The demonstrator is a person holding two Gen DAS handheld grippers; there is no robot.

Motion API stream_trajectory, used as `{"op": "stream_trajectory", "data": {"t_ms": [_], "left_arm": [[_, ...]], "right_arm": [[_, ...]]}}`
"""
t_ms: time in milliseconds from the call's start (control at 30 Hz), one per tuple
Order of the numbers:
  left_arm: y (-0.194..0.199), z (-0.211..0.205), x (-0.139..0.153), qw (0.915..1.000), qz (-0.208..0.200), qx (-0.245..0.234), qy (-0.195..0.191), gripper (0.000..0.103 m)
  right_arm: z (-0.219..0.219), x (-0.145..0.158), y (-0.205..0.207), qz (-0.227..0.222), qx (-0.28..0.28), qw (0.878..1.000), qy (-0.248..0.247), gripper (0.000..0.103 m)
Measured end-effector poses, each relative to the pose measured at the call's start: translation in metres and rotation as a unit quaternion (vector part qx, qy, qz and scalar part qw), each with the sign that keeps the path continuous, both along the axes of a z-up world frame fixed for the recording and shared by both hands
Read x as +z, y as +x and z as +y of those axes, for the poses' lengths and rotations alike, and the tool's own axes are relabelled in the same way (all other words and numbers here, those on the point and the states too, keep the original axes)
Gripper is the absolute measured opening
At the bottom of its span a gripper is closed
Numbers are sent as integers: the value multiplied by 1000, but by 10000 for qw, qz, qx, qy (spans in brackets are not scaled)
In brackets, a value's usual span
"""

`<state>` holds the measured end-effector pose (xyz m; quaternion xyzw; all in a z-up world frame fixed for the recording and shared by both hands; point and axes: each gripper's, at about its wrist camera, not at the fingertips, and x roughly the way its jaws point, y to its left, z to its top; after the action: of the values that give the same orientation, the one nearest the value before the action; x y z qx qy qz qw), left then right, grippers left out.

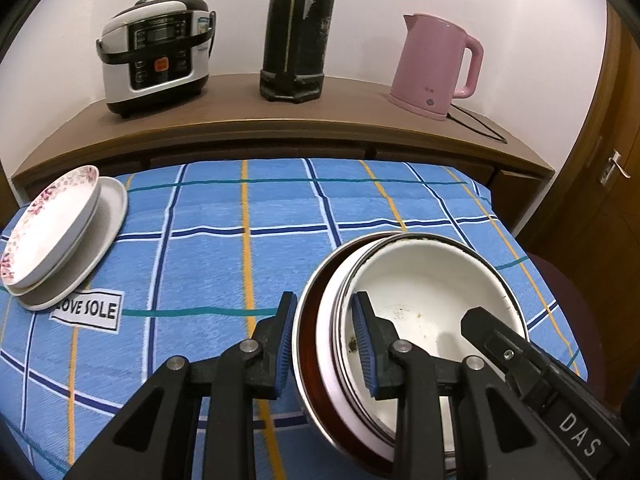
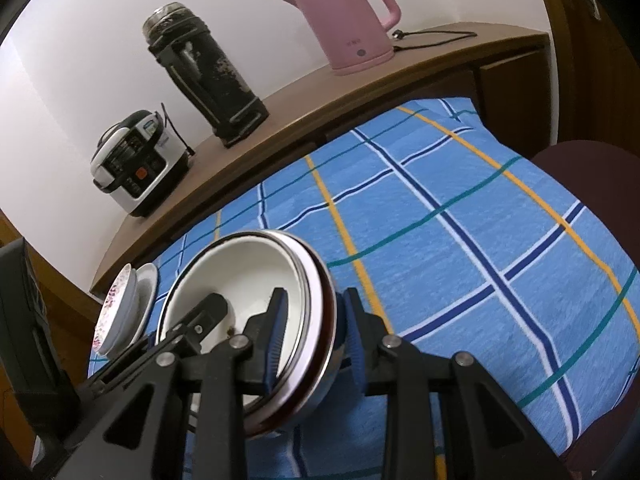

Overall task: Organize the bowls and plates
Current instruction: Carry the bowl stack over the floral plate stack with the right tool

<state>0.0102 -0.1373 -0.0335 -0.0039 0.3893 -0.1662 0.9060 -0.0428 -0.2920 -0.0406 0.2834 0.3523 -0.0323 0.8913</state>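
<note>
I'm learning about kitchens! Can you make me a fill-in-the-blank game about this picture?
1. Both grippers pinch the rim of a stack of ____.
2. The kettle on the shelf is coloured ____.
3. The flowered plate rests on a plain white ____.
4. The checked tablecloth is mostly ____.

Missing words: bowls; pink; plate; blue

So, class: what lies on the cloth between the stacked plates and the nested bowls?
Nothing but bare checked tablecloth between the plates and bowls, shown in the left wrist view.
</note>
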Motion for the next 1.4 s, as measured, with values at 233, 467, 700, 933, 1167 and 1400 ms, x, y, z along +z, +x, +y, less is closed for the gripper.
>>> {"op": "stream_trajectory", "data": {"t_ms": [233, 467, 700, 933, 1167, 1400], "left_arm": [[-5, 18, 3, 9999, -52, 107, -31, 31], [-11, 39, 6, 9996, -99, 246, -37, 31], [-15, 60, 11, 9990, -164, 408, -56, 31], [-19, 82, 16, 9979, -233, 593, -61, 31], [-20, 112, 17, 9962, -244, 830, -121, 31], [-20, 148, 13, 9926, -237, 1190, -95, 31]], "right_arm": [[18, 6, -2, -19, 99, 9999, -57, 29], [38, 10, -3, -34, 239, 9997, -79, 29], [57, 14, -2, -85, 375, 9992, -91, 29], [78, 19, 0, -133, 546, 9984, -107, 29], [105, 24, 5, -172, 764, 9968, -151, 29], [140, 25, 17, -141, 1169, 9929, -163, 29]]}}
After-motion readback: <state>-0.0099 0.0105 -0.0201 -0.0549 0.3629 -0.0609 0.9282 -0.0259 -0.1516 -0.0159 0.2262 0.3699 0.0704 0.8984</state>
